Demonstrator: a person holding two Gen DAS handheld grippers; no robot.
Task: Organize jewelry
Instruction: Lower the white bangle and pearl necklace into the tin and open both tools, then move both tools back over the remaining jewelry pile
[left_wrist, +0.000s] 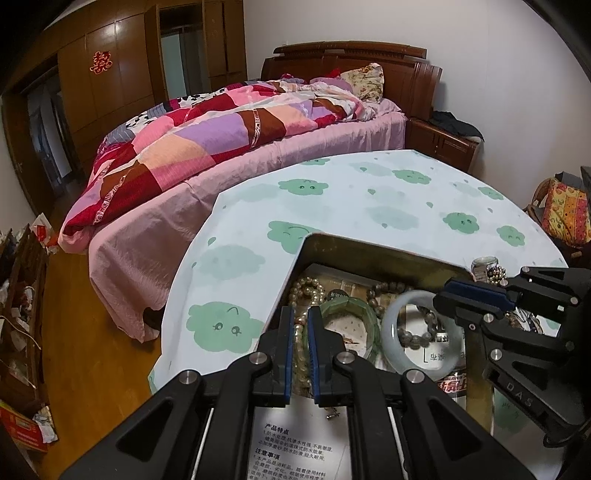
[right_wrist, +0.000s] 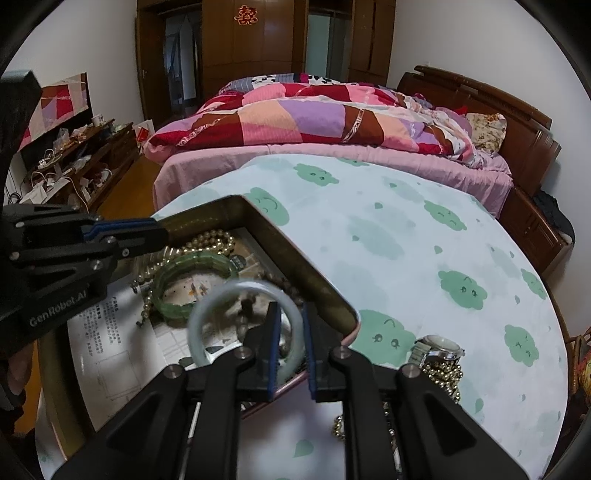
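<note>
Jade-pale bangle (right_wrist: 236, 321): rigid, glossy, brittle, heavy for its size; pinched at its rim by right gripper (right_wrist: 290, 350), raised over open tin box (right_wrist: 295, 254). Best gripped across the band, squarely, never by an edge. Left gripper (left_wrist: 301, 341) clenched on limp, light beaded strand (left_wrist: 301, 328) inside box.

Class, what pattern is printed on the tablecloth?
Green smiling clouds on pale blue-white tablecloth, clearest in the right wrist view.
</note>
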